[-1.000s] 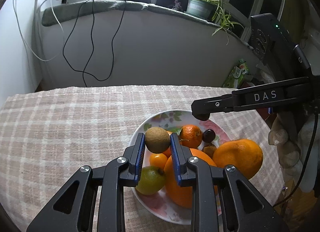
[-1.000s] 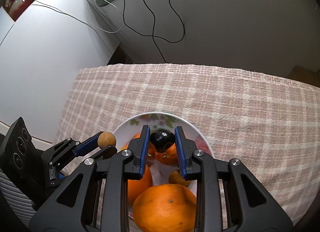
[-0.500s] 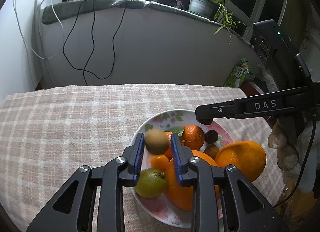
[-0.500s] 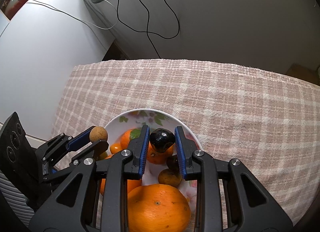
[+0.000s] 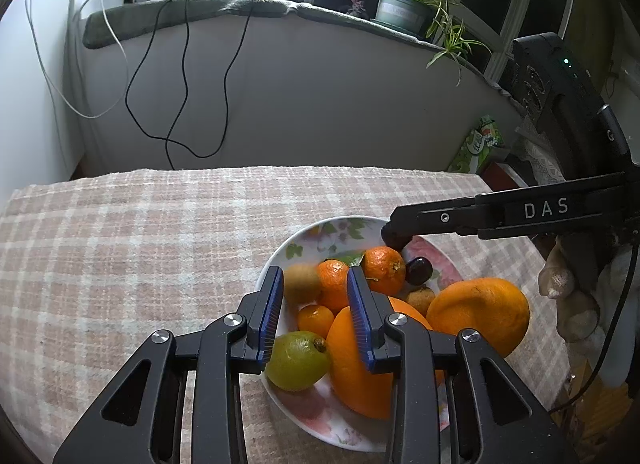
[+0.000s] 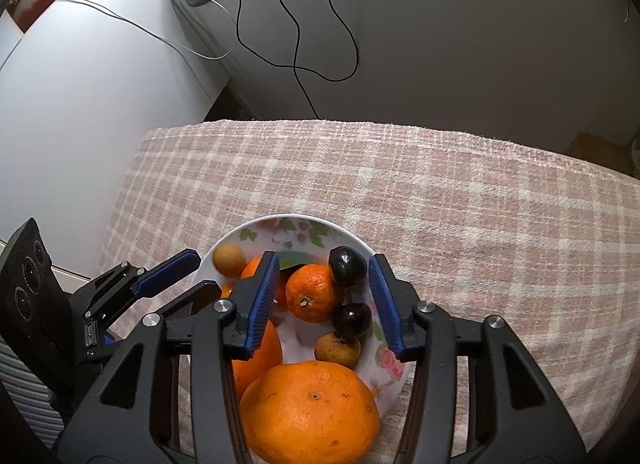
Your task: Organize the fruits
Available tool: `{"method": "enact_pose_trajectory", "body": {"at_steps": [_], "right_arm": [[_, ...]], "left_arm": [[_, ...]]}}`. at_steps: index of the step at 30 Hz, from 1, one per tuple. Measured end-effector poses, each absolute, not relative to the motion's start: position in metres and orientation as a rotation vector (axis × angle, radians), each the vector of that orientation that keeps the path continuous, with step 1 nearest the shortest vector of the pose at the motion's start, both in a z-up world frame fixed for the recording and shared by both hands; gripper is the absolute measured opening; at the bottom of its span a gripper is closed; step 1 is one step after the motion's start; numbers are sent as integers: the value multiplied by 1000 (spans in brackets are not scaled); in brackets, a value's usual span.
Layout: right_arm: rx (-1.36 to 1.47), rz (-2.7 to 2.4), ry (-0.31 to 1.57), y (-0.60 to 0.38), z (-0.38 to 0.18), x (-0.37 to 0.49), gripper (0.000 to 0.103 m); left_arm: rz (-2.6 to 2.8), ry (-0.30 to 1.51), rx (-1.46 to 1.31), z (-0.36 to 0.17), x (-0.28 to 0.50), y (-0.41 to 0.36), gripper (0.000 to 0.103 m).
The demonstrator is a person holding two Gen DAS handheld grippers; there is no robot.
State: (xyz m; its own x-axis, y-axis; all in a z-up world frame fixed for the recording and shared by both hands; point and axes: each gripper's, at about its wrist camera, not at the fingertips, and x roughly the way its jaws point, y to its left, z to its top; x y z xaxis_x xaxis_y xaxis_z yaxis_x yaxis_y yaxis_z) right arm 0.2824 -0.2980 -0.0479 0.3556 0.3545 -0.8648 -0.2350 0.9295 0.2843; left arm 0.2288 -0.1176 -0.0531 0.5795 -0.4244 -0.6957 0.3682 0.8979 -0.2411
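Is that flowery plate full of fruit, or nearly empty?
Full. The floral plate is crowded with oranges, tangerines, a green lemon and dark plums; one big orange overhangs its rim.

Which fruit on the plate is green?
The lime-like fruit at the plate's near edge, beside the left tongs. Every other fruit is orange, brown or dark.

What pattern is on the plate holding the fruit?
White plate with pink flowers and green leaves; clearest in the right wrist view.
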Motion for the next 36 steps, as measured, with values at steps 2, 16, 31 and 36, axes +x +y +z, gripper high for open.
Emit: {"method": "enact_pose_trajectory", "body": {"at_steps": [2, 16, 31, 36], "right_arm": [[115, 384, 1143, -297, -46, 281, 49], [49, 383, 1070, -287, -25, 258, 57], [12, 359, 921, -292, 7, 214, 78], [-33, 340, 838, -290, 12, 187, 82]], "left_arm": [[-462, 827, -71, -52, 226, -117, 31], [-460, 769, -37, -30, 201, -115, 31], [-439, 698, -21, -11, 163, -101, 59], [-399, 668, -43, -8, 147, -87, 65]]}}
